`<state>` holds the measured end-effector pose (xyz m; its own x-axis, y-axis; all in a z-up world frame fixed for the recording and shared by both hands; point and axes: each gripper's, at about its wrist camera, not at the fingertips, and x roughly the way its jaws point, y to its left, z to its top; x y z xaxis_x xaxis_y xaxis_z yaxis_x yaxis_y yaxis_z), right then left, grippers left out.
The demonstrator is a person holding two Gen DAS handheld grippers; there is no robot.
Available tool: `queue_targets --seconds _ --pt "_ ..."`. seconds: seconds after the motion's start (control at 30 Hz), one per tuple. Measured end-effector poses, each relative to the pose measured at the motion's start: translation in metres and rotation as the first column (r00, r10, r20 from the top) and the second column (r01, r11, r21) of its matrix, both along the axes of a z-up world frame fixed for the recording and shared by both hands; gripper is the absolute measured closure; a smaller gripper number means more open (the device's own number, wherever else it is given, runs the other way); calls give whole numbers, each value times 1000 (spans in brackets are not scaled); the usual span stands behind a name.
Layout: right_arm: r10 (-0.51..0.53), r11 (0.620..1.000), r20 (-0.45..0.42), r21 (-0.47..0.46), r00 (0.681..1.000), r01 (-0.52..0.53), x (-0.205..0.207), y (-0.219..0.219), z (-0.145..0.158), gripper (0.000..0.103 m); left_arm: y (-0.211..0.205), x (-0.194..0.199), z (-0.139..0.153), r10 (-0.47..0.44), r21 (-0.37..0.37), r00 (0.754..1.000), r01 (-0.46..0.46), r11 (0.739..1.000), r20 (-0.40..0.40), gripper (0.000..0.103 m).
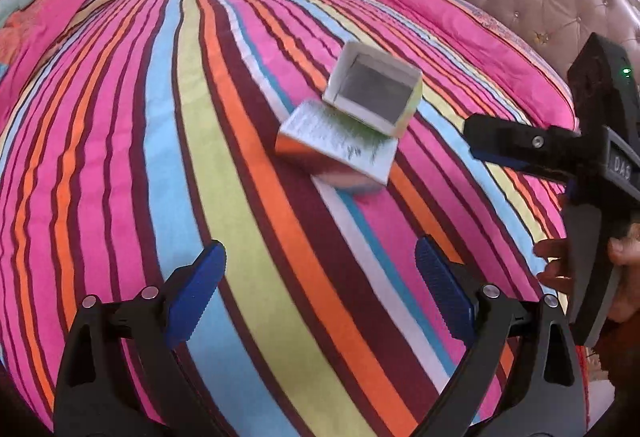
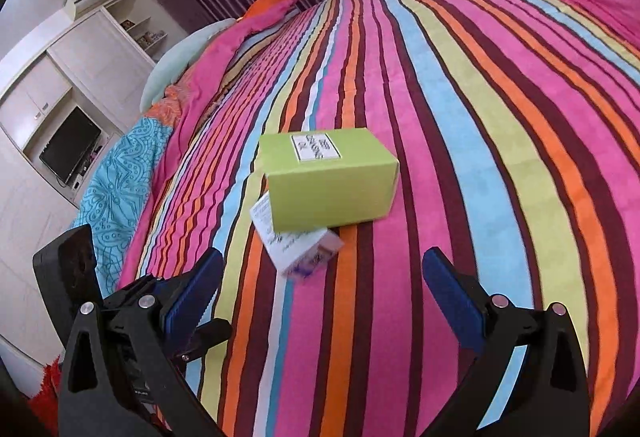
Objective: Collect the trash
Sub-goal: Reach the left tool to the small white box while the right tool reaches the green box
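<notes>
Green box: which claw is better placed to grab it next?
Probably right. The green box lies nearly centred ahead of the open right claw, side-on. From the left claw, also open, it sits farther off to the right, open end facing, atop the white box.

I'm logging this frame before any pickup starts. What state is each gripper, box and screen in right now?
left gripper: open, empty, above the bedspread.
right gripper: open, empty.
green box: on its side, one end open, resting partly on the white box.
white box: lying on the striped bedspread, partly under the green one.
TV: screen dark.
</notes>
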<state>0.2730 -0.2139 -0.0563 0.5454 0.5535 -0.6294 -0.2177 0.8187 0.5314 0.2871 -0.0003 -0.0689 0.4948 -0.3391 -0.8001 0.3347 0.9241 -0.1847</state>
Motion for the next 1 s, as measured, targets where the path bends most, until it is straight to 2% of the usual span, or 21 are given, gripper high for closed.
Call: queue_targets --seconds 0.33,0.4,0.57,0.73,0.87,1.0 --pt "5 999 8 -47 1000 -5 29 4 -4 8 -14 30 -4 -66 26 997 65 998 29 10" --pt "15 998 7 -56 1000 -15 33 4 -7 8 -16 35 -6 -83 12 996 83 996 23 10" --pt "58 995 18 -80 998 -56 40 15 -8 8 -24 42 -9 -119 54 992 117 992 29 10" --pt "73 991 41 -114 996 -68 49 18 -8 8 -25 50 -11 -142 57 989 140 989 36 10" --pt "86 991 24 -104 996 -84 57 21 -12 8 -30 55 -13 -172 87 984 168 982 42 10" --pt "78 990 16 -118 997 -76 63 22 -16 8 -35 60 -13 -187 83 981 182 980 53 10"
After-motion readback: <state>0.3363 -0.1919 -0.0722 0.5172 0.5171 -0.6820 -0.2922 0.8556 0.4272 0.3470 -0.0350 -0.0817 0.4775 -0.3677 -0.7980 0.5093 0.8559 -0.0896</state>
